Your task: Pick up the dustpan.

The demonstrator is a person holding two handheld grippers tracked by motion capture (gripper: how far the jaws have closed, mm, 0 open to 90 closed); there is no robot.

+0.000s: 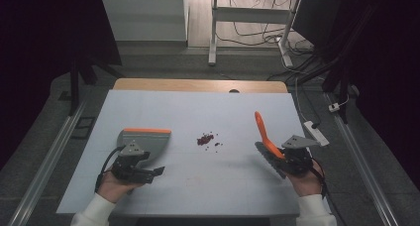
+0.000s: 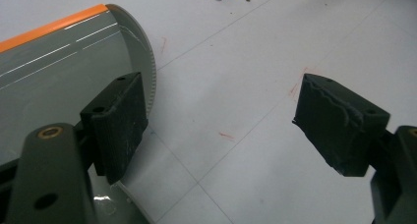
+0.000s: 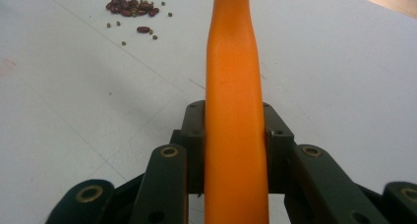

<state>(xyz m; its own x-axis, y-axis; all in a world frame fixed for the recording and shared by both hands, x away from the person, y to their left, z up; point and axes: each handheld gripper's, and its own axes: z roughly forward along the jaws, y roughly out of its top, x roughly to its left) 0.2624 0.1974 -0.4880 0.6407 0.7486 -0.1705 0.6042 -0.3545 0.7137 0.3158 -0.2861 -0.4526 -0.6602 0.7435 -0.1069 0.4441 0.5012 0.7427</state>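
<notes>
Dustpan (image 1: 148, 138): lying on the white worktop (image 1: 198, 181), just ahead of the left tool (image 2: 236, 130).
Left tool: jaws gaping wide, gripping nothing.
Beans (image 1: 205, 139): sitting scattered between both tools.
Right tool (image 3: 236, 140): pinching the orange brush handle (image 3: 232, 111), which is pointing away.

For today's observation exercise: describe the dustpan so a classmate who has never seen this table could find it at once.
Start at the white table and look to the person's left. The dustpan lies flat just ahead of the open left gripper. It is grey with an orange strip on its far edge, unlike the orange brush handle clamped in the right gripper.
</notes>
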